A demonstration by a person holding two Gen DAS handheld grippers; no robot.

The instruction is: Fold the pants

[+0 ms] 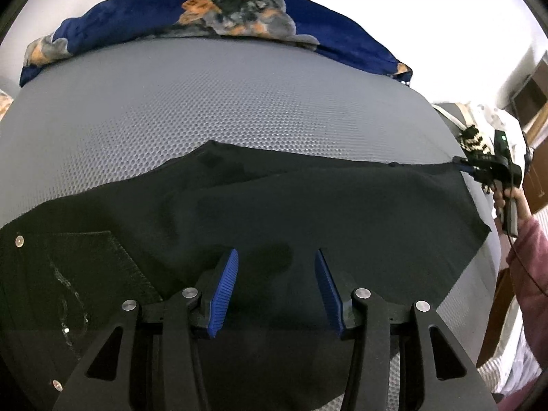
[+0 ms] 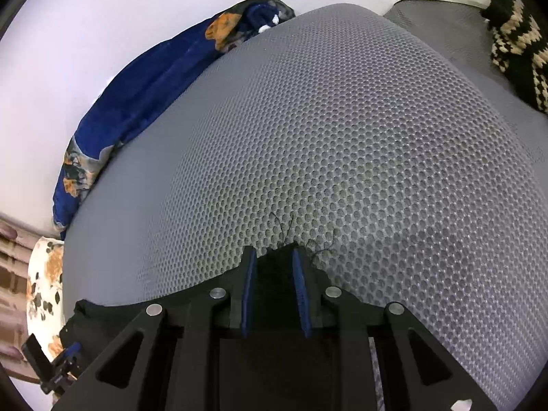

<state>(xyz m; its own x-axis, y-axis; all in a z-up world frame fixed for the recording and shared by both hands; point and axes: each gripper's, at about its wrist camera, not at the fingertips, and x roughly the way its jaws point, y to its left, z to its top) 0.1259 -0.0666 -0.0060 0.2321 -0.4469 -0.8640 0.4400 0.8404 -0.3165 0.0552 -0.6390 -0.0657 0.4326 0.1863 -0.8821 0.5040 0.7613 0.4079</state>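
Black pants (image 1: 308, 205) lie spread across a grey mesh mattress (image 1: 222, 102), with a back pocket and rivets at the lower left. My left gripper (image 1: 276, 257) is open and hovers over the middle of the pants, with nothing between its blue pads. My right gripper (image 2: 273, 255) is shut on the frayed hem end of a pant leg (image 2: 274, 281), loose threads poking past the fingertips. In the left wrist view the right gripper (image 1: 460, 164) shows at the pants' far right corner, pinching the cloth.
A blue patterned blanket (image 1: 239, 10) lies along the mattress's far edge against a white wall. A black and cream knitted item (image 2: 513, 44) lies on a second grey surface at the right. A floral cushion (image 2: 44, 284) sits at the left.
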